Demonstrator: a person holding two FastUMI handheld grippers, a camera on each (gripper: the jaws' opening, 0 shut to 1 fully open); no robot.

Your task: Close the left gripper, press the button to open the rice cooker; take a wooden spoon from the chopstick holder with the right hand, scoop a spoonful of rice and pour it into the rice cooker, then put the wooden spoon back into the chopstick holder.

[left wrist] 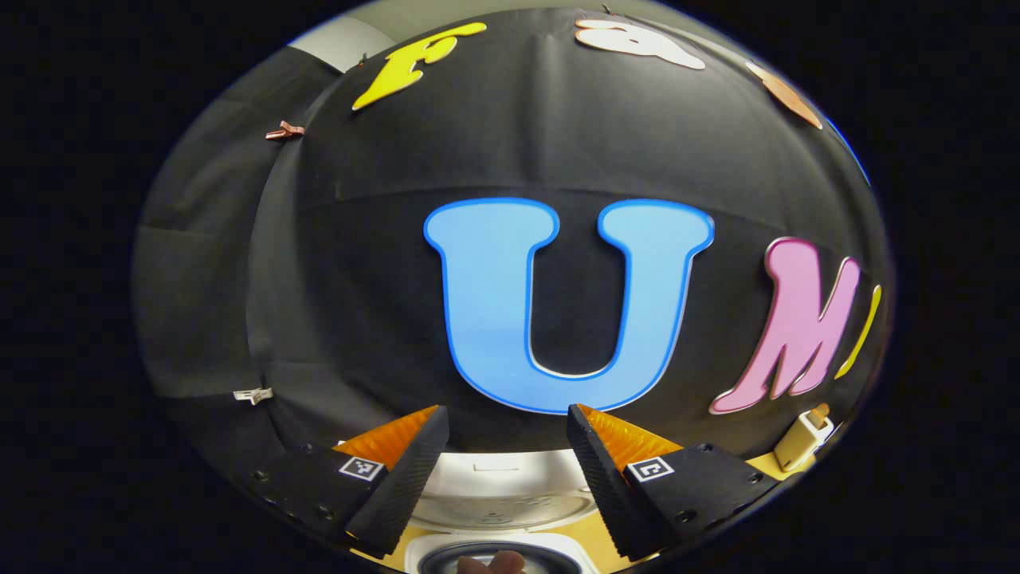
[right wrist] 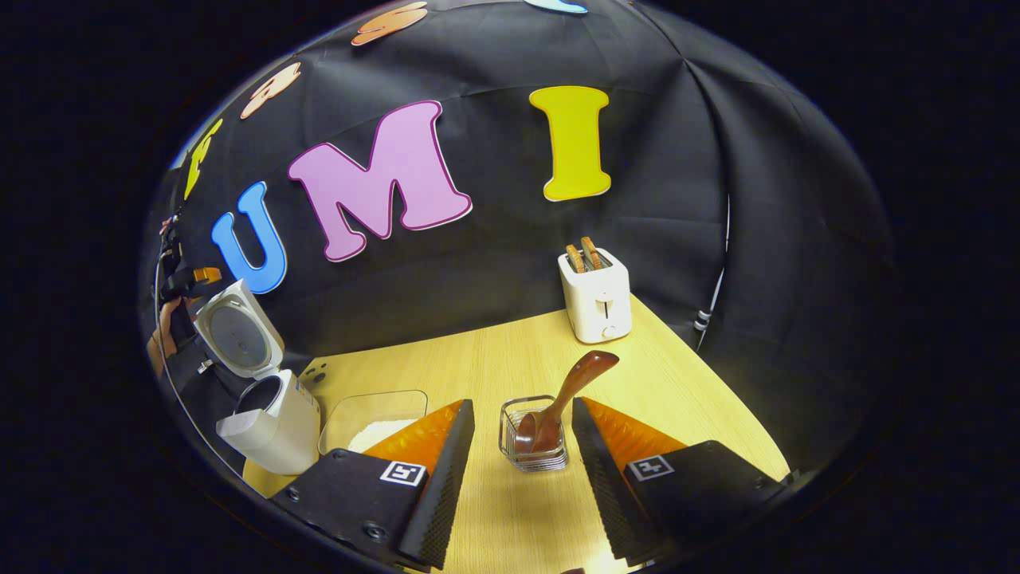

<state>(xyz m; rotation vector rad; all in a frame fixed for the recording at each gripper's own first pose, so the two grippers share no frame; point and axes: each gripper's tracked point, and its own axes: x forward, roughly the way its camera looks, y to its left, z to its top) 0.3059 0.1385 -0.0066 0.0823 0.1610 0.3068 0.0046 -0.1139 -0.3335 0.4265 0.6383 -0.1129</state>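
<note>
- Rice cooker (right wrist: 267,399) lid's up, so next step looks like the spoon grab.
- Right gripper (right wrist: 522,478): jaws wide apart, empty.
- Wooden spoon (right wrist: 562,396) dead ahead at 12, bowl down in the clear square chopstick holder (right wrist: 532,446), handle leaning to 1 o'clock. Smooth, dark, glossy wood.
- Clear rice tub (right wrist: 358,414) at 10, cooker beyond at 9.
- Left gripper (left wrist: 506,470): open, empty, over the cooker; right one's nearer the spoon.

Open rice cooker (right wrist: 267,399); wooden spoon (right wrist: 562,395) in holder (right wrist: 532,446)
</note>
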